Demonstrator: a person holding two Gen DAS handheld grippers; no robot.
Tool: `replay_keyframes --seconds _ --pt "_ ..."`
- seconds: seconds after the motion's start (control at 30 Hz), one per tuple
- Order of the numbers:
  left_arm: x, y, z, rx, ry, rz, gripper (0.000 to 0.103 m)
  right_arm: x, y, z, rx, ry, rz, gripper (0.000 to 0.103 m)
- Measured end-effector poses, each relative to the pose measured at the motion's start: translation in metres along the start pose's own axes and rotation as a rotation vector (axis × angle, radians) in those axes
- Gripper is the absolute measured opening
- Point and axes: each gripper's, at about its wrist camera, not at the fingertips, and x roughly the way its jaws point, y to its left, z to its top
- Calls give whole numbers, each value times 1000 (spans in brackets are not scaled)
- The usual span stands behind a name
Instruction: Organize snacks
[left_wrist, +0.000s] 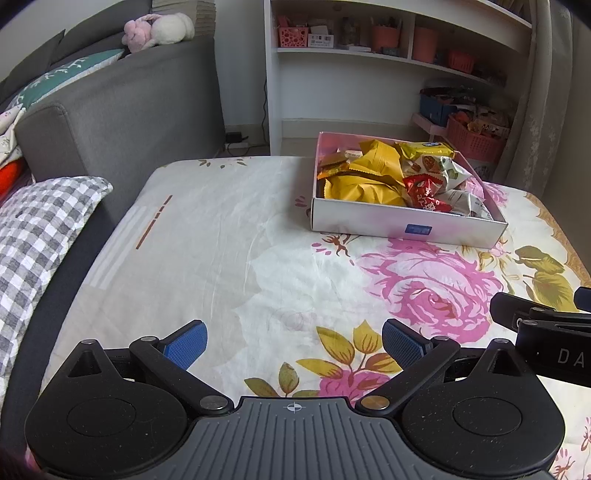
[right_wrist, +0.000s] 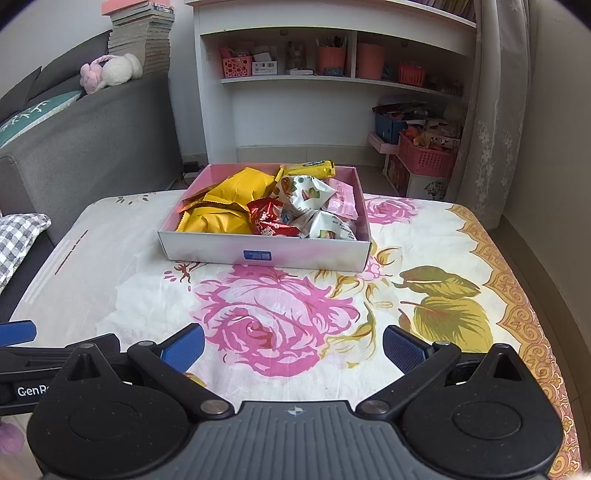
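Note:
A shallow white box (left_wrist: 369, 221) (right_wrist: 207, 251) sits on the floral cloth, holding several snack packets: yellow bags (left_wrist: 365, 184) (right_wrist: 240, 188), a red packet (left_wrist: 424, 192) (right_wrist: 269, 218), white printed packets (right_wrist: 306, 192) and a pink one (right_wrist: 345, 199). My left gripper (left_wrist: 293, 345) is open and empty, low over the cloth, well short of the box and to its left. My right gripper (right_wrist: 293, 345) is open and empty, in front of the box. Each gripper's side shows in the other's view.
The floral cloth (left_wrist: 221, 258) (right_wrist: 443, 240) covers a low table. A grey sofa (left_wrist: 129, 110) with a checked cushion (left_wrist: 37, 229) stands left. A white shelf unit (right_wrist: 332, 92) and pink baskets (right_wrist: 424, 158) stand behind.

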Motion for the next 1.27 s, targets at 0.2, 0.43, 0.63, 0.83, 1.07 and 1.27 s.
replay_keyframes --seconds 0.2,0.43,0.63,0.83,1.07,1.27 --pt "1 0 0 1 -1 0 102 -1 0 -1 1 0 0 96" --pt "1 0 1 4 -3 1 102 -1 0 -1 2 0 1 96" --pt "1 0 1 6 -4 1 102 -1 0 -1 2 -1 0 96" --pt "1 1 1 5 -2 3 102 -1 0 -1 2 0 0 96" --pt "1 0 1 7 -4 4 102 -1 0 -1 1 -1 0 96" --pt "2 2 2 5 6 -6 102 -1 0 -1 2 0 0 96"
